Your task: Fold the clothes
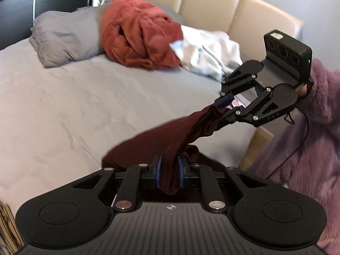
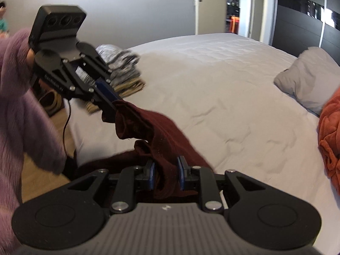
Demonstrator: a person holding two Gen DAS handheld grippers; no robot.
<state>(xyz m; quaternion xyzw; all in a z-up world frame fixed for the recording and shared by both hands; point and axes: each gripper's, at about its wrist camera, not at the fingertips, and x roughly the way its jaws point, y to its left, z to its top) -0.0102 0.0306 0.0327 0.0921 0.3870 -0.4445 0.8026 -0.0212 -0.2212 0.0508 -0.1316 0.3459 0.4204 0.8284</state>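
A dark maroon garment hangs stretched between my two grippers above the grey bed. My left gripper is shut on one bunched end, with cloth filling the gap between its blue pads. The right gripper pinches the other end, up and to the right. In the right wrist view the right gripper is shut on the maroon garment, and the left gripper grips the far end at upper left. The rest of the cloth sags below and is partly hidden.
A rust-red pile of cloth and a white garment lie by the grey pillow and beige headboard. A stack of folded clothes sits at the bed's corner. Purple fluffy sleeves frame the views.
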